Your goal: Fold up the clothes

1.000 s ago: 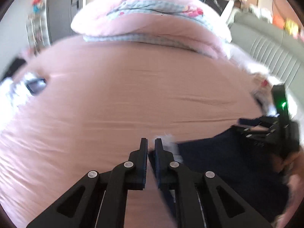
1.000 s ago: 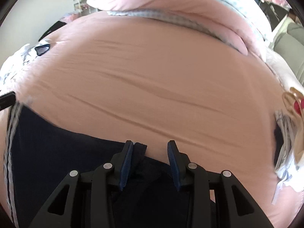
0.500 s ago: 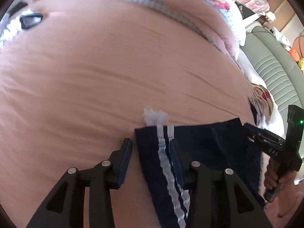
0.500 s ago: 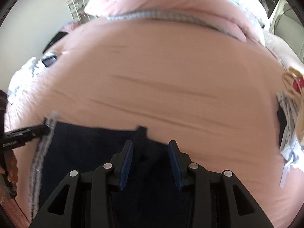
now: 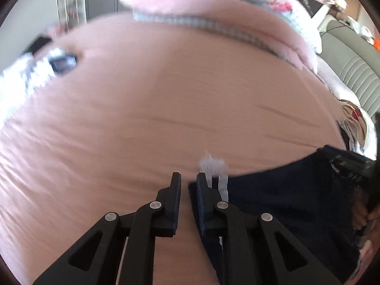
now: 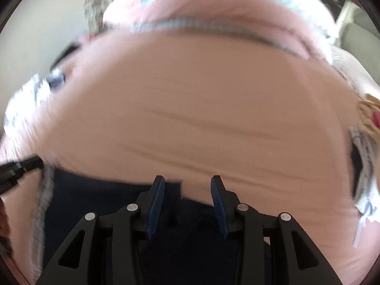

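Observation:
A dark navy garment with white side stripes lies flat on the pink bed sheet. My left gripper hovers at its striped left edge, its jaws opening from a narrow gap. That gap shows mostly sheet, with the cloth edge under the right finger. Over the garment's top edge my right gripper stands open, a cloth corner lying below its gap, unpinched. Each gripper shows in the other view: the left gripper's tip, the right gripper.
A folded pink quilt fills the back of the bed. A dark small object and white patterned cloth lie far left. More clothes are piled at the right edge, beside a grey padded seat.
The left jaws stood wide around the striped edge half a second ago; now the gap is narrow and the stripes lie beside the right finger. The right gripper rose slightly, still open.

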`<state>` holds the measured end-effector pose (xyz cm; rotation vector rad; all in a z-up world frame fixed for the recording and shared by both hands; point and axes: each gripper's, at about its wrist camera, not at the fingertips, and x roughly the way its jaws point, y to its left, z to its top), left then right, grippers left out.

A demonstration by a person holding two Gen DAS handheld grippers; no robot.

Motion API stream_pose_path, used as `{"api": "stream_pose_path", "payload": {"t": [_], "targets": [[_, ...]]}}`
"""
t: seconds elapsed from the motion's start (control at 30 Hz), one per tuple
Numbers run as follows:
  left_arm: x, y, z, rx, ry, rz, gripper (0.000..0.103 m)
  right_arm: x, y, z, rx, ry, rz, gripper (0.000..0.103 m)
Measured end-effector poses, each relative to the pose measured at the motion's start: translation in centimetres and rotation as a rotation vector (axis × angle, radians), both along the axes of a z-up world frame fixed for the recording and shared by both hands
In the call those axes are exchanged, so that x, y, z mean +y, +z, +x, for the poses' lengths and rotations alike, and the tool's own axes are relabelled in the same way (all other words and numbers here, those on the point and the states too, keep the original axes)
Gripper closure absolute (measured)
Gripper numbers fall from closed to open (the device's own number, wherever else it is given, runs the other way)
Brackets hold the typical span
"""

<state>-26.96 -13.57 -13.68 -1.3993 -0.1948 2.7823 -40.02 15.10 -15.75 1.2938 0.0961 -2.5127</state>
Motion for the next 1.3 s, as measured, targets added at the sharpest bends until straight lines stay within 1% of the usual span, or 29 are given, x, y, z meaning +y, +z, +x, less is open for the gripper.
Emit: {"api": "stream_pose_path", "payload": {"t": [0.03, 0.07, 0.1, 0.13, 0.17, 0.27, 0.3, 0.37, 0.43, 0.47, 0.53, 0.57, 0.63, 0.67, 0.7, 0.77, 0.8, 0.83, 0.87, 0.9, 0.97, 1.03, 1.07, 1.17, 1.23, 1.27, 1.3], "targets": [[0.3, 0.4, 0.0, 0.021, -0.007, 0.016, 0.086, 0.7, 1.1, 0.6, 0.025, -0.02, -0.013, 0.065], [0.6, 0.7, 0.0, 0.041, -0.016, 0.037, 0.086, 1.4, 1.9, 1.2, 0.034, -0.037, -0.004, 0.065], [0.8, 0.8, 0.3, 0.042, -0.054, 0.075, 0.085, 2.1, 2.6, 1.8, 0.044, -0.054, 0.004, 0.065], [1.0, 1.0, 0.7, 0.039, -0.099, 0.117, 0.085, 3.1, 3.4, 2.6, 0.046, -0.072, 0.008, 0.065], [1.9, 0.9, 1.1, 0.021, -0.166, 0.166, 0.085, 4.5, 3.9, 3.5, 0.033, -0.092, 0.002, 0.063], [5.8, 0.9, 2.1, -0.01, -0.319, 0.226, 0.084, 8.8, 4.1, 5.7, -0.019, -0.151, -0.001, 0.062], [7.2, 1.0, 2.4, -0.023, -0.358, 0.231, 0.084, 10.2, 3.8, 6.4, -0.04, -0.17, 0.001, 0.062], [10.5, 1.0, 2.1, -0.045, -0.424, 0.215, 0.084, 12.7, 2.7, 7.1, -0.087, -0.213, 0.008, 0.062], [13.7, 1.3, 1.3, -0.053, -0.48, 0.19, 0.084, 15.2, 1.5, 7.5, -0.137, -0.261, 0.023, 0.062], [14.9, 1.1, -0.2, -0.052, -0.494, 0.18, 0.084, 16.2, 1.0, 7.6, -0.159, -0.283, 0.025, 0.062], [17.2, 1.5, -1.8, -0.055, -0.498, 0.163, 0.084, 17.5, 0.4, 7.6, -0.19, -0.311, -0.008, 0.062], [18.1, 1.6, -2.3, -0.055, -0.495, 0.16, 0.084, 18.0, 0.2, 7.7, -0.208, -0.312, -0.059, 0.062], [19.6, 1.3, -3.4, -0.073, -0.508, 0.179, 0.084, 18.6, -0.7, 7.9, -0.262, -0.313, -0.152, 0.062], [20.4, 0.6, -4.0, -0.103, -0.519, 0.182, 0.084, 18.8, -1.5, 7.9, -0.297, -0.31, -0.193, 0.061], [21.2, -0.1, -4.4, -0.126, -0.528, 0.156, 0.084, 18.8, -2.0, 7.9, -0.318, -0.305, -0.219, 0.056], [22.3, -1.3, -4.8, -0.158, -0.537, 0.087, 0.084, 18.2, -2.0, 8.0, -0.301, -0.285, -0.203, 0.052], [22.3, -1.7, -4.7, -0.16, -0.52, 0.039, 0.084, 17.7, -1.9, 8.0, -0.295, -0.274, -0.184, 0.049], [22.2, -2.1, -4.6, -0.16, -0.501, -0.012, 0.084, 17.2, -1.9, 8.0, -0.284, -0.264, -0.16, 0.049], [21.8, -2.2, -4.6, -0.159, -0.465, -0.036, 0.084, 16.8, -1.9, 8.0, -0.261, -0.262, -0.12, 0.049], [21.2, -2.4, -4.7, -0.158, -0.426, -0.055, 0.083, 16.4, -2.0, 8.0, -0.236, -0.268, -0.071, 0.051], [19.6, -1.8, -4.7, -0.151, -0.357, -0.008, 0.081, 15.5, -1.9, 7.9, -0.198, -0.271, 0.051, 0.052], [19.0, -0.9, -4.2, -0.12, -0.346, 0.009, 0.081, 14.9, -1.6, 8.0, -0.178, -0.261, 0.12, 0.052], [18.7, -0.4, -4.0, -0.103, -0.343, 0.015, 0.081, 14.7, -1.3, 8.2, -0.172, -0.259, 0.131, 0.052], [19.4, 0.4, -3.6, -0.072, -0.428, 0.061, 0.08, 14.8, -0.3, 8.7, -0.155, -0.252, 0.084, 0.052], [20.0, 0.1, -3.6, -0.086, -0.459, 0.022, 0.08, 15.2, 0.4, 8.9, -0.142, -0.264, 0.054, 0.051], [20.3, -0.1, -3.7, -0.095, -0.474, -0.001, 0.08, 15.3, 0.4, 8.8, -0.144, -0.272, 0.054, 0.051], [20.4, -0.4, -3.7, -0.107, -0.486, -0.003, 0.08, 15.4, 0.3, 8.8, -0.148, -0.275, 0.051, 0.051]]}}
